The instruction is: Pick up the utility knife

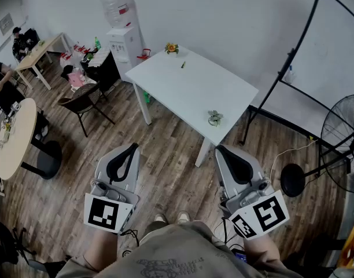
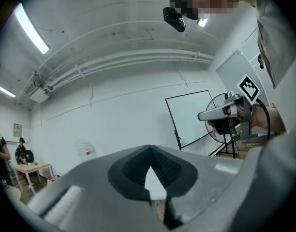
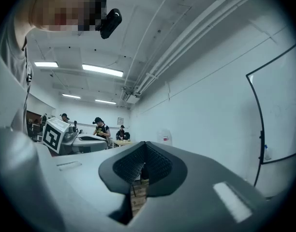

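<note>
Both grippers are held close to my body above the wooden floor, well short of the white table (image 1: 165, 77). My left gripper (image 1: 132, 148) is shut with nothing in it; in its own view the left gripper (image 2: 149, 149) has its dark pads meeting at the tips. My right gripper (image 1: 220, 150) is also shut and empty, and the right gripper (image 3: 144, 144) points up toward the room. A small green object (image 1: 183, 65) lies on the table's far part. I cannot tell whether it is the utility knife.
An orange flower ornament (image 1: 172, 48) sits at the table's far corner and a small plant-like item (image 1: 215, 118) near its front edge. A whiteboard stand (image 1: 292, 68) and a floor fan (image 1: 342, 138) are on the right. A water dispenser (image 1: 122, 42), chairs and other tables are on the left.
</note>
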### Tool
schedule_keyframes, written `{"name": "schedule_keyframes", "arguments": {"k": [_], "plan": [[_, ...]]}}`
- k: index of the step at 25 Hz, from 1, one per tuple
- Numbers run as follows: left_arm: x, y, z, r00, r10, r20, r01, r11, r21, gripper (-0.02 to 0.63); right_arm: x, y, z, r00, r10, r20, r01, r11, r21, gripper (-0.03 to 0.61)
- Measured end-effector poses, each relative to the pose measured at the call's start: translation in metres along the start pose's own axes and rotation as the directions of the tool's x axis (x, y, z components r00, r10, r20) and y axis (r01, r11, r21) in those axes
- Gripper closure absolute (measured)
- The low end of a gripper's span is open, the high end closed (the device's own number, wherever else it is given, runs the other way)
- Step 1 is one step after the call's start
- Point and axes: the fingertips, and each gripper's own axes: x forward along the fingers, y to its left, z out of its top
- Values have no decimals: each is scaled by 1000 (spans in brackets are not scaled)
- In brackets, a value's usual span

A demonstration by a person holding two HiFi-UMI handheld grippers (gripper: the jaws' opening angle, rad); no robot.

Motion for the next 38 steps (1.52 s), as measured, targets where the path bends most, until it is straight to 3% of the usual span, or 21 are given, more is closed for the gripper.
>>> {"name": "schedule_keyframes", "arguments": {"k": [5, 19, 20, 22, 23, 38], "plan": [[2, -5, 1, 1000, 0, 4, 0, 1000, 0, 614, -4, -6, 0, 1000, 5, 15, -6, 999, 39, 549], [16, -8, 0, 1000, 16, -4, -16, 1000, -10, 614, -2, -25, -6, 1000, -3, 7, 3, 1000, 24, 549], [17, -7, 0, 1000, 19, -2, -19, 1000, -9, 614, -1, -26, -6, 1000, 2, 10, -2, 1000, 25, 528], [20, -8, 0, 1000, 26, 5, -26, 1000, -10, 614, -1, -29, -7, 1000, 12, 13, -13, 1000, 28, 392], [22, -9, 0, 1000, 28, 7, -28, 1000, -10, 614, -1, -31, -8, 1000, 12, 15, -13, 999, 30, 377], [51, 19, -16, 998, 51, -28, -51, 999, -3, 614, 38, -51, -28, 999, 37, -28, -36, 998, 43, 379]]}}
